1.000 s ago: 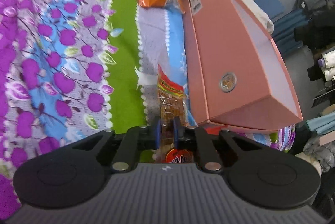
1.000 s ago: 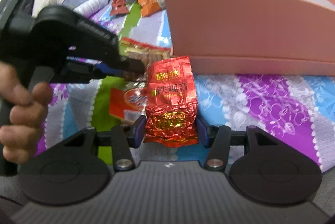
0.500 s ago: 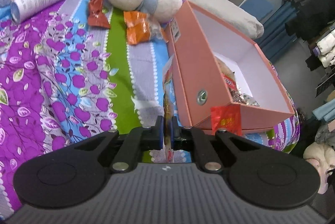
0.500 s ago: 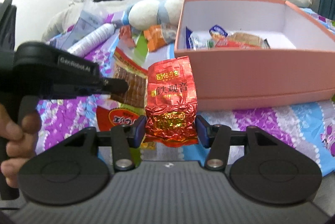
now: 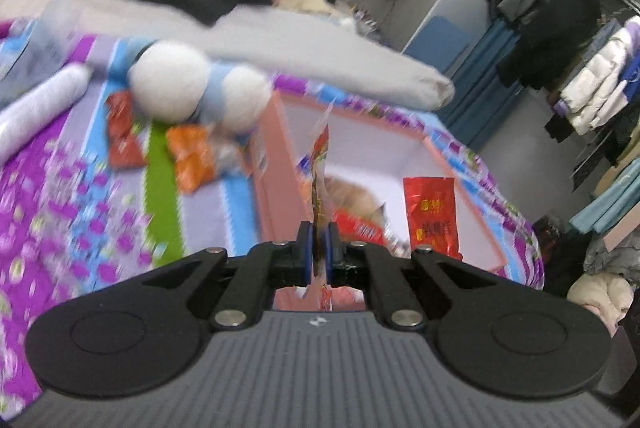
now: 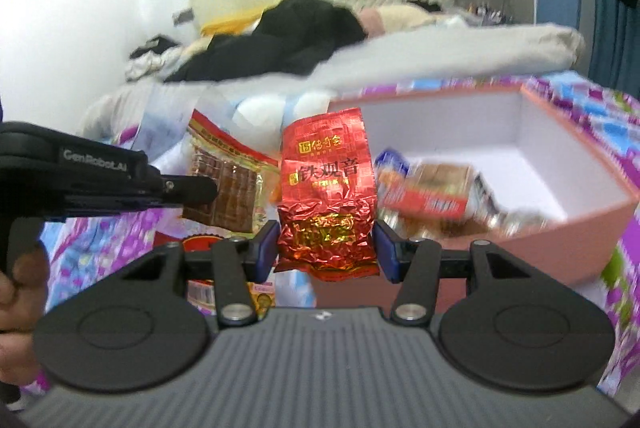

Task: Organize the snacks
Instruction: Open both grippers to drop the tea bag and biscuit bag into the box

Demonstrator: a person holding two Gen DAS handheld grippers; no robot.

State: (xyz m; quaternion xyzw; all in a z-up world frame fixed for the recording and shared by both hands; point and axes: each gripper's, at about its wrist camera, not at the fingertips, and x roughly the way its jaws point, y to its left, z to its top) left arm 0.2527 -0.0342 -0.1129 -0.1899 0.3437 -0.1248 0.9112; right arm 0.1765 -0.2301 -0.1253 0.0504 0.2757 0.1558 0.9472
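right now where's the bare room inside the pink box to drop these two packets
Inside the pink box, the white floor along the far wall and right corner is bare. The near left part is crowded with loose snack packs. Outside it, the bedspread nearer than the orange packet looks free, though blurred.

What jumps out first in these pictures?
A crinkled red foil tea packet clamped in the right hand-held gripper, held up in front of an open pink box with snacks inside. Beside it, the left hand-held gripper pinches a flat clear snack packet; below lies a purple floral bedspread.
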